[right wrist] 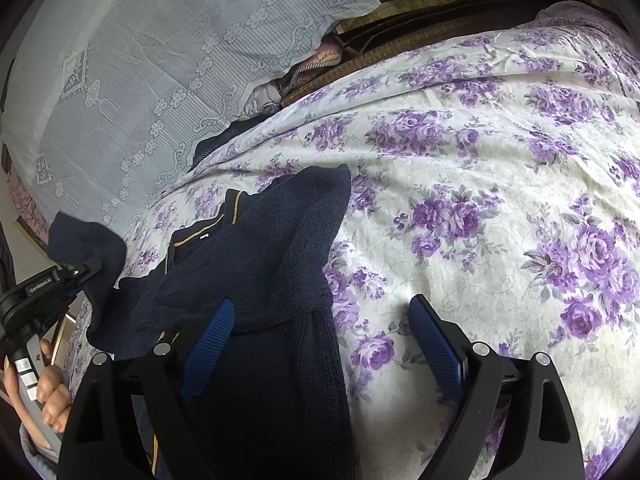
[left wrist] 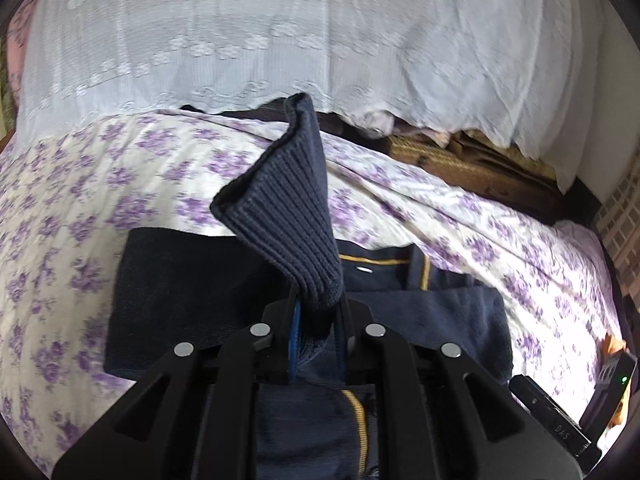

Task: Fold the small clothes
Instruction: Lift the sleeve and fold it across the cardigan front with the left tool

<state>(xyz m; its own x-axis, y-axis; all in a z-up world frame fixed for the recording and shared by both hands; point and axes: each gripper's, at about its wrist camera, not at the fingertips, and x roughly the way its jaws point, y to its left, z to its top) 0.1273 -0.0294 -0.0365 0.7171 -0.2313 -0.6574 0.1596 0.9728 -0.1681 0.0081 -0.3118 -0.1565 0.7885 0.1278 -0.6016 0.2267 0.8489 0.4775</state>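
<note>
While the left tongs clamp one navy sweater's ribbed cuff, the right tongs stand apart.

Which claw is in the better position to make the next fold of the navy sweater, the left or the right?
Left, probably. The left claw is already shut on the ribbed cuff of the navy sweater and lifts it over the body. The right claw is open, holding nothing, low over the floral bedsheet.
</note>
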